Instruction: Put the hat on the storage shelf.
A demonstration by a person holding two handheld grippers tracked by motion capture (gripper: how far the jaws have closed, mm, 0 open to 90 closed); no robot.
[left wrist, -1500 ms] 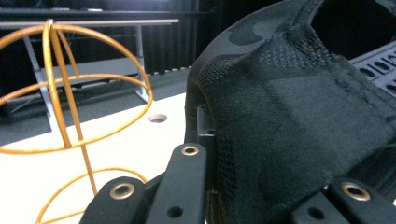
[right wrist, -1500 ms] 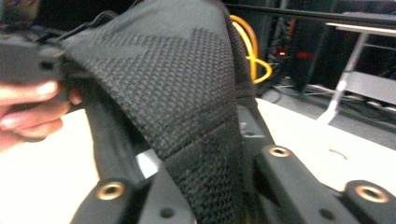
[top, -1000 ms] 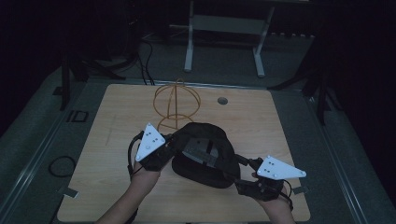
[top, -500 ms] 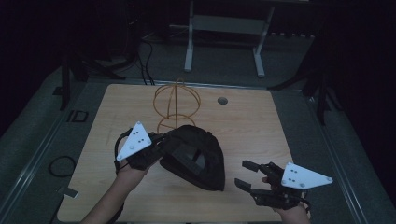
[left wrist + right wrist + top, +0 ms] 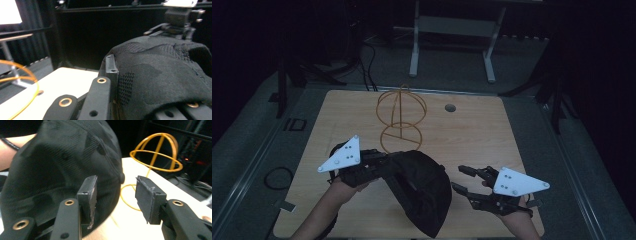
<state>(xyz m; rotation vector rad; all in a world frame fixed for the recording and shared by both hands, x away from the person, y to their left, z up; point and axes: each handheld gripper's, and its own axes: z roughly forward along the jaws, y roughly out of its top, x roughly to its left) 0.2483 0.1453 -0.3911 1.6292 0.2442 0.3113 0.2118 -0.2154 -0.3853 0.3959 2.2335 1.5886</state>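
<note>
The black cap (image 5: 419, 187) hangs from my left gripper (image 5: 362, 167), just in front of the yellow wire stand (image 5: 401, 120) on the table (image 5: 492, 135) and toward my side of it. Its lower part droops down near the table's front edge. In the left gripper view the jaws are clamped on the cap's fabric edge, with knitted cloth bunched over one pad. I judge the cap light and soft: the crown sags and folds under its own weight, so it will flop rather than keep its dome. The brim looks like the stiffer part, and I would take a second hold there or on the rim opposite my left grip, to spread the opening.

My right gripper (image 5: 472, 181) sits to the right of the cap, farther from the stand, with its jaws spread and nothing between them. In its own view the cap lies just beside one pad (image 5: 88, 195), the stand beyond.
</note>
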